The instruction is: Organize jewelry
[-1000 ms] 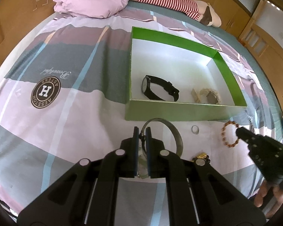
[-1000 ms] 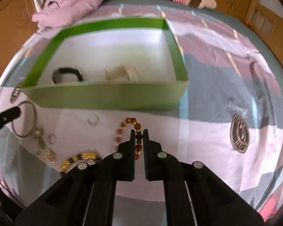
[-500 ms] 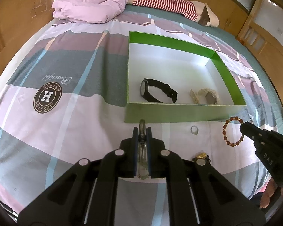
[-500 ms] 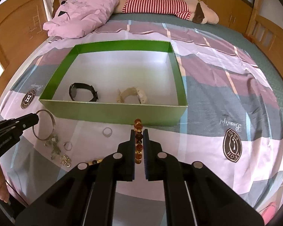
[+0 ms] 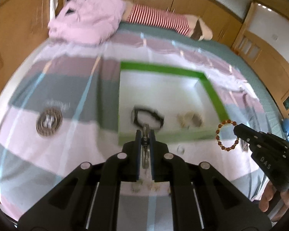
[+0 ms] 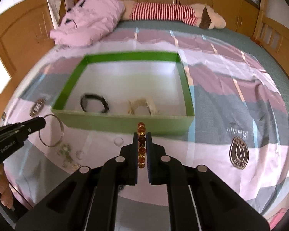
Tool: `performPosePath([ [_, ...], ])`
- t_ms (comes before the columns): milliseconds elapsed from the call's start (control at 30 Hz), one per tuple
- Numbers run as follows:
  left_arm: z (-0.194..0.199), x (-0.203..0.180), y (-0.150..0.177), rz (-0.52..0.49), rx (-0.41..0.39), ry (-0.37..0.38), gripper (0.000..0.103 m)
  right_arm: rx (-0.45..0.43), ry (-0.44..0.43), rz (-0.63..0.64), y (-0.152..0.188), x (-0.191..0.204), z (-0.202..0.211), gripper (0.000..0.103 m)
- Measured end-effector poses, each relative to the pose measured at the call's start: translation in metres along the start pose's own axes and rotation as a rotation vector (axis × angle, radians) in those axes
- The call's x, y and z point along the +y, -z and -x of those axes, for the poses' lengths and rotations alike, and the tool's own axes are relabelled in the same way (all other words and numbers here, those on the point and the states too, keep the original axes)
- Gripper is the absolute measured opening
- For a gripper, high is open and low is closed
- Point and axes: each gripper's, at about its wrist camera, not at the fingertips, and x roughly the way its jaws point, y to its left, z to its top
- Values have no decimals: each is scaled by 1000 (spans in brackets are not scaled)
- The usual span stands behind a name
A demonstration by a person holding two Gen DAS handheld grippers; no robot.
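Jewelry is split three ways at this moment: a black watch (image 6: pixel 94 104) and a pale watch (image 6: pixel 142 106) lie on the white floor of the green box (image 6: pixel 125 124) on the bed (image 6: pixel 231 100), a silver bangle (image 6: pixel 51 130) hangs pinched by its rim in the left hand-held gripper (image 5: pixel 145 134), and an amber bead bracelet (image 5: pixel 226 134) hangs from the right hand-held gripper (image 6: pixel 141 144), whose jaws are clamped narrow on a few beads. Both pieces are clear of the bedspread, short of the box's near wall. The main risk I see is a slip: each grip is thin, on a round rim or on round beads, so a quick swing toward the box could work either piece loose and drop it onto the soft cover outside the wall. The dangling loops could also catch on the box's near edge if they cross too low, tipping or dragging the light box. Both grippers aim at the same opening, so they could crowd each other over it. A release too high might let the bangle roll or land on the watches and tangle with a strap. A small ring (image 6: pixel 119 141) and a cluster of small trinkets (image 6: pixel 67 154) lie on the bed just before the box; a low pass could scatter them into folds of the cover.
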Motion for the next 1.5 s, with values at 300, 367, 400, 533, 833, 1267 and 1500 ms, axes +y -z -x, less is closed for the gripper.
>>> performPosePath([
  [300, -60, 0, -49, 26, 22, -28, 7, -70, -18, 29, -51, -8, -33, 7],
  [367, -76, 2, -44, 16, 51, -59, 7, -20, 6, 19, -51, -14, -54, 7],
  [400, -81, 2, -42, 11, 63, -69, 7, 5, 12, 18, -50, -15, -62, 7],
  [533, -80, 5, -39, 12, 76, -78, 12, 62, 9, -25, -46, -20, -74, 19],
  [833, -36, 7, 3, -84, 133, -53, 36, 104, -150, 33, -17, 2, -34, 38],
  [1267, -75, 22, 43, -70, 357, -107, 49, 365, 28, 203, 44, 27, -93, 34],
  [1500, -85, 30, 46, -23, 415, -100, 69, 324, -26, 28, 22, -13, -78, 34],
])
